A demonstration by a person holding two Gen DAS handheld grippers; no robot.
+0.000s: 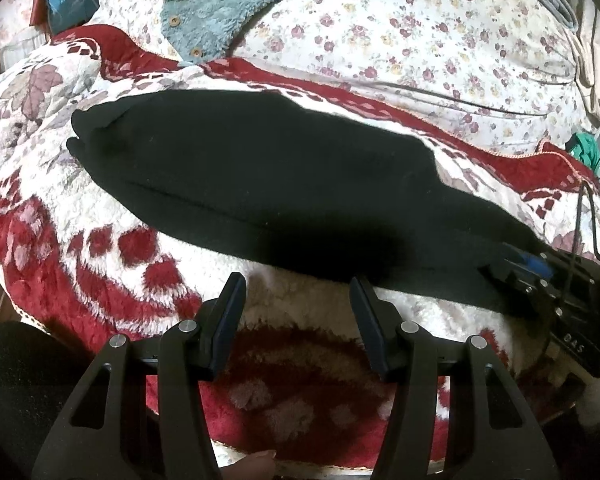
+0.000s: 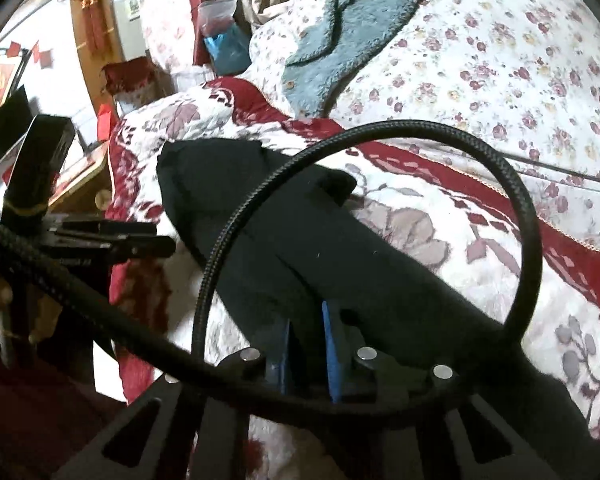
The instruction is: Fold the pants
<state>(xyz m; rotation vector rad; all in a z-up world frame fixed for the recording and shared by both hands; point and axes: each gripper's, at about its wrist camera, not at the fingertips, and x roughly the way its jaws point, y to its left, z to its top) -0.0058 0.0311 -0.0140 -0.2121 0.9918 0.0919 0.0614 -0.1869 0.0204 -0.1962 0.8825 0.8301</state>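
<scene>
Black pants (image 1: pixel 260 176) lie stretched across a red-and-white fleece blanket (image 1: pixel 112 256), folded lengthwise, one end at the left and the other running to the right. My left gripper (image 1: pixel 296 292) is open and empty, just short of the pants' near edge. My right gripper (image 2: pixel 306 320) is shut on the pants (image 2: pixel 300 240) at their near end; its blue pads pinch the black fabric. It shows at the right edge of the left wrist view (image 1: pixel 540 276). The left gripper shows at the left of the right wrist view (image 2: pixel 116 236).
A teal fleece garment (image 1: pixel 216 4) lies on a floral quilt (image 1: pixel 420 40) behind the blanket. A black braided cable (image 2: pixel 380 216) loops across the right wrist view. Furniture and red decorations (image 2: pixel 92 20) stand beyond the bed's left side.
</scene>
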